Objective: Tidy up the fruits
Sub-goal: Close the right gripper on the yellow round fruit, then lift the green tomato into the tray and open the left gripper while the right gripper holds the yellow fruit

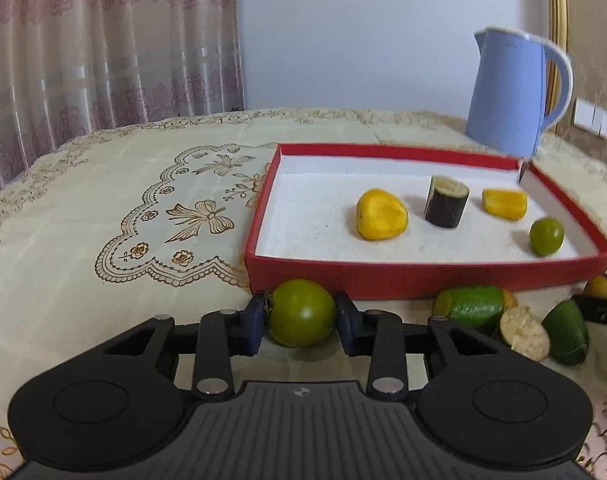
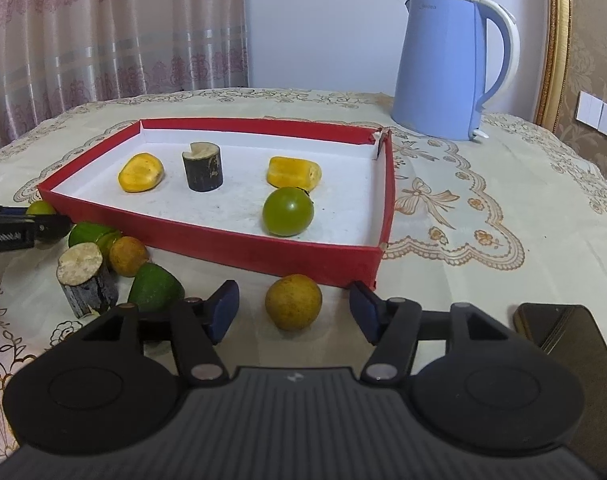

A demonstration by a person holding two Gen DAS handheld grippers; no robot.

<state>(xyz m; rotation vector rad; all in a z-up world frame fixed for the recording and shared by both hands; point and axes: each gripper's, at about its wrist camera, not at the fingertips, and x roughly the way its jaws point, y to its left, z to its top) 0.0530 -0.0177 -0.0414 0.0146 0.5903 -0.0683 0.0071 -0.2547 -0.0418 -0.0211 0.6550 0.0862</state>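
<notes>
A red box holds two yellow fruits, a dark cane piece and a small green fruit. My left gripper is shut on a green round fruit just before the box's near wall. My right gripper is open around a yellow-brown round fruit on the cloth, pads apart from it. The left gripper's fingers show at the left edge of the right wrist view.
Loose pieces lie before the box: a green fruit, a cane stub, an orange-brown fruit and a green cut piece. A blue kettle stands behind the box. A phone lies at the right.
</notes>
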